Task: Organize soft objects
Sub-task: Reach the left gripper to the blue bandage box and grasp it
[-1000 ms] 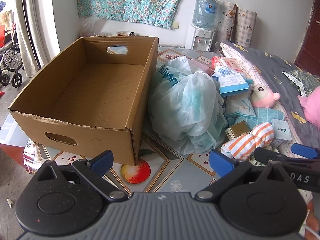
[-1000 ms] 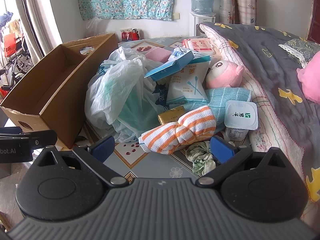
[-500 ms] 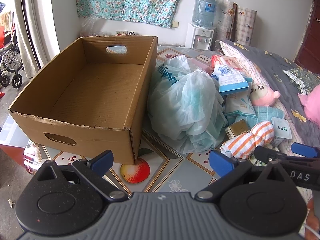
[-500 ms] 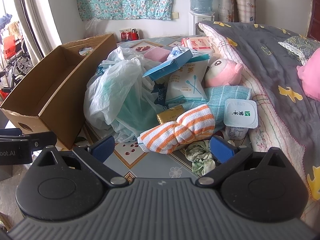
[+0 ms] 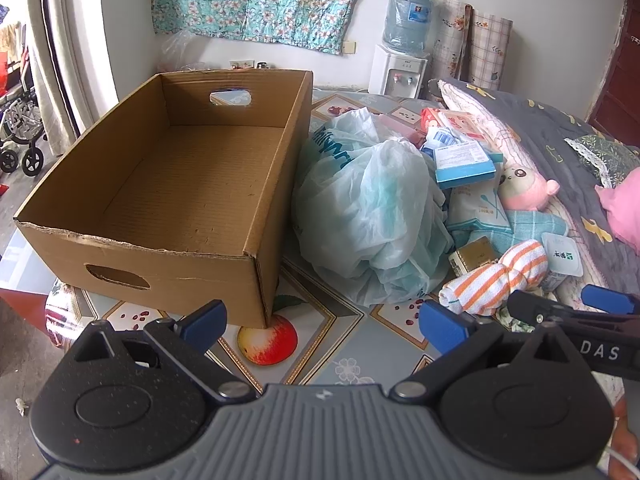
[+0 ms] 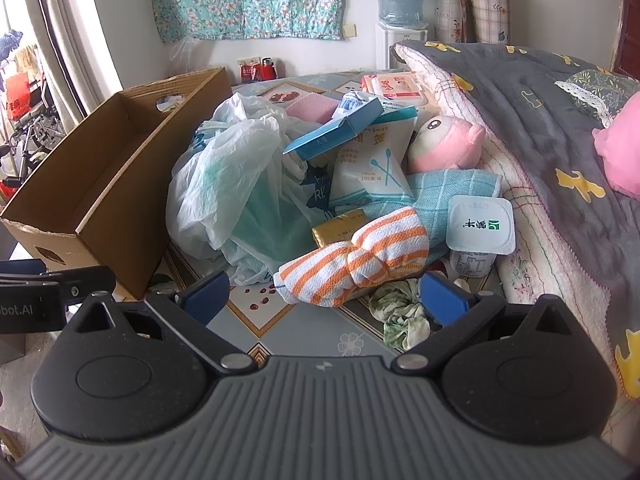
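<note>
An empty cardboard box (image 5: pixel 168 184) stands at the left of the table; it also shows in the right wrist view (image 6: pixel 96 184). Beside it lies a heap: a pale plastic bag (image 5: pixel 368 216) (image 6: pixel 240 184), an orange-striped rolled towel (image 5: pixel 496 276) (image 6: pixel 356 256), a teal cloth (image 6: pixel 448 188), a pink plush toy (image 6: pixel 444 144) (image 5: pixel 520 184) and a green scrunchie (image 6: pixel 400 312). My left gripper (image 5: pixel 322 322) is open and empty, low before the box corner. My right gripper (image 6: pixel 324 298) is open and empty, just short of the striped towel.
Hard items sit in the heap: a blue carton (image 6: pixel 336 128), a cotton-swab pack (image 6: pixel 372 164), a gold box (image 6: pixel 340 228), a yogurt cup (image 6: pixel 480 228). A grey quilt (image 6: pixel 540 128) lies along the right. A water dispenser (image 5: pixel 400 64) stands at the back wall.
Both grippers have drifted slightly; the right one has edged a little closer to the striped towel. Nothing on the table has moved.
</note>
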